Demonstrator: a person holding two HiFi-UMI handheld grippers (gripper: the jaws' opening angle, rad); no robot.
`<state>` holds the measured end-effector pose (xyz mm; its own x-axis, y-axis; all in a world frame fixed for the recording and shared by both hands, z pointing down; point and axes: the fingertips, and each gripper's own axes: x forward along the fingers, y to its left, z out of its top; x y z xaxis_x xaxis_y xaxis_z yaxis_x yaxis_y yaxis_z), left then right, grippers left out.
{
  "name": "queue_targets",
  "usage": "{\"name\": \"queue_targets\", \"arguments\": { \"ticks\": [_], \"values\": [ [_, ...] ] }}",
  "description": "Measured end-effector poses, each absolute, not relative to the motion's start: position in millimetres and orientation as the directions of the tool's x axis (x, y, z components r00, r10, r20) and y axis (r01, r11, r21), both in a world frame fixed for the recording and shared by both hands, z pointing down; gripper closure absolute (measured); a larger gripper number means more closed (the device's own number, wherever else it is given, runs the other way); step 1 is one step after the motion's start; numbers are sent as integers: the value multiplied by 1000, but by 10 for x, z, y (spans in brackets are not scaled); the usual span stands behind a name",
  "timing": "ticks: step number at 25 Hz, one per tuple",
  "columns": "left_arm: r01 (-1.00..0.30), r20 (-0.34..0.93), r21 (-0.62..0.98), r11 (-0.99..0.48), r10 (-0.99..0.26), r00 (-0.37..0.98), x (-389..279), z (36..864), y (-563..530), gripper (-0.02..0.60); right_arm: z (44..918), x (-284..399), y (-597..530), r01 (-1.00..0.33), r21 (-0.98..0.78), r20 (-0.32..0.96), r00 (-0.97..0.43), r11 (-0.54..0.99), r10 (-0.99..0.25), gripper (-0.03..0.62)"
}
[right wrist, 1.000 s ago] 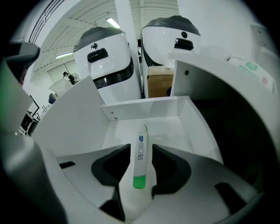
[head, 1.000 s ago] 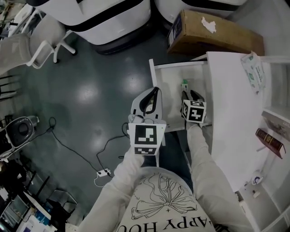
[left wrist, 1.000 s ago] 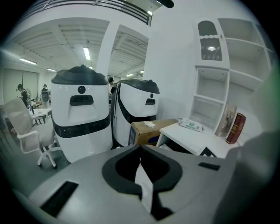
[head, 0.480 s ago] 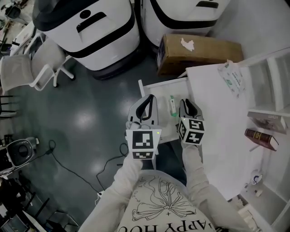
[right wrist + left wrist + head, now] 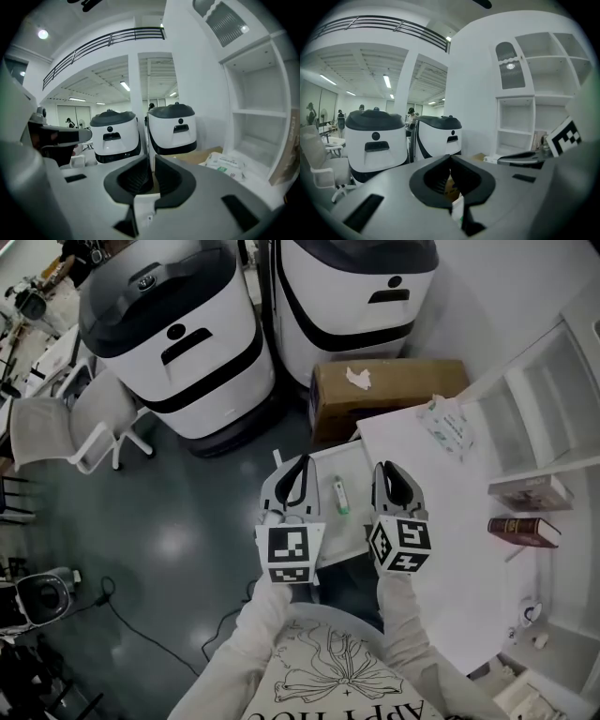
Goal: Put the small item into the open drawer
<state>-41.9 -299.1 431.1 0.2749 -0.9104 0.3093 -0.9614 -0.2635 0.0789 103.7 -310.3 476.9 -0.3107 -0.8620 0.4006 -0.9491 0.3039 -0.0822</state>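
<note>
Left tool (image 5: 304,463) and right tool (image 5: 385,468) rose above the drawer (image 5: 355,521); right jaws closing, empty.

The small item (image 5: 341,495) lies in the open drawer (image 5: 354,468), cardboard box (image 5: 384,395) behind, table (image 5: 469,559) to the right.

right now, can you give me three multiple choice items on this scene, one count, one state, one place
1. How many white-and-black machines stand beyond the cardboard box? A one B two C four
2. The drawer by the white tabletop is: A open B shut C overturned
3. The small item lies: A on the tabletop B on the cardboard box C in the drawer
B, two stand side by side; A, its inside shows; C, it rests on the drawer's floor.
</note>
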Motion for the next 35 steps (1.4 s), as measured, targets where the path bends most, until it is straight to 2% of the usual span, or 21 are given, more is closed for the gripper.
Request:
{"name": "queue_targets", "arguments": {
  "ticks": [17,35],
  "values": [
    [-964,170,64,-258,-949,265,-551,3602,-3040,577,3800,1065,-3139,-963,-18,221,-268,271,-938,559],
    [-964,134,54,-259,-955,264,-601,3436,-2937,577,3592,982,-3004,-963,-11,176,-266,269,-948,566]
  ]
}}
